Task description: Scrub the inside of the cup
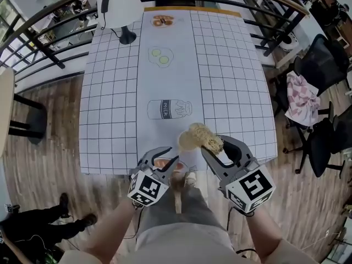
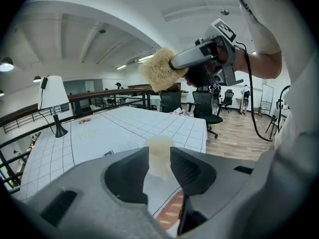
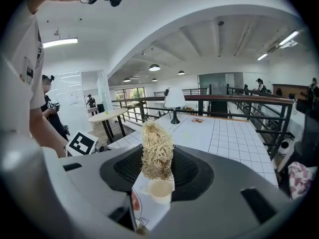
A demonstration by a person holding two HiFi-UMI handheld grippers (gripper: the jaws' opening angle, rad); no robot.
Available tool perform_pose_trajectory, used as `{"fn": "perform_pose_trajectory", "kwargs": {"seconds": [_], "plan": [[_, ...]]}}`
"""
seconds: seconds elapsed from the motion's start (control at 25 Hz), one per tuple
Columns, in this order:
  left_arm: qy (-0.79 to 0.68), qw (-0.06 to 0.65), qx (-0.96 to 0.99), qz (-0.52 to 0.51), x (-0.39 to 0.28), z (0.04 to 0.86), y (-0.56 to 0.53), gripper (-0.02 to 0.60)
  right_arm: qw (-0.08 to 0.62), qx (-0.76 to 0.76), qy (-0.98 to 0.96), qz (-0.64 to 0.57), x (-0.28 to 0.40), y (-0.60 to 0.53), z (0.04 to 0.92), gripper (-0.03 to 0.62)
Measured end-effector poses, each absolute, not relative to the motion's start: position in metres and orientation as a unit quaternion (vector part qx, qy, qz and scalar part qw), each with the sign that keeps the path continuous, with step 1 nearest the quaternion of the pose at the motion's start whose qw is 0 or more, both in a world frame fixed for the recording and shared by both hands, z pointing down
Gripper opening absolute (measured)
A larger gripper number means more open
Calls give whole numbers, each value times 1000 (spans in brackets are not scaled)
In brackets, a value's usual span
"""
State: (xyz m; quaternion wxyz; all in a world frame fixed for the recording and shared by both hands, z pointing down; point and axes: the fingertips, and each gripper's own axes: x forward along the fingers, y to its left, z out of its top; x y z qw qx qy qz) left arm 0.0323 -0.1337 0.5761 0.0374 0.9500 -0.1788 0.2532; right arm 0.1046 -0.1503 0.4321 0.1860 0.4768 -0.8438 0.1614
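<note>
The pale cup (image 1: 187, 141) stands upright on the gridded worktop (image 1: 110, 103), close to its near edge. The right tool (image 1: 215, 147) is clenched on a straw-coloured fibrous scrubber (image 1: 207, 136), which it holds just above the cup's mouth. The left tool (image 1: 168, 157) is released: its jaws are wide apart and the cup sits just ahead of them, untouched. A white lamp (image 1: 118, 7) stands at the far end.

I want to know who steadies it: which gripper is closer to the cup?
Left. The left gripper sits at table level with the cup just beyond its open jaws; the right gripper hangs above it, holding the scrubber.
</note>
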Motion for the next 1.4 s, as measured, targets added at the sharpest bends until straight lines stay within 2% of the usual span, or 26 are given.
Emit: {"fn": "perform_pose_trajectory", "kwargs": {"seconds": [0.2,0.48,0.68,0.88,1.16,1.4], "plan": [[-167,69,944,276,41,617,-133,136,202,466,-841,188,101,-159,463,153],[-139,51,942,302,57,656,-132,132,234,452,-835,210,104,-163,502,153],[-133,55,946,289,60,658,-131,69,263,439,-830,224,107,-162,522,153],[-128,51,947,289,61,658,-134,63,342,375,-832,224,104,-158,544,153],[-118,48,948,293,60,657,-135,61,522,225,-809,151,87,-157,572,153],[-107,42,948,298,61,658,-134,61,594,174,-771,153,88,-166,600,152]]}}
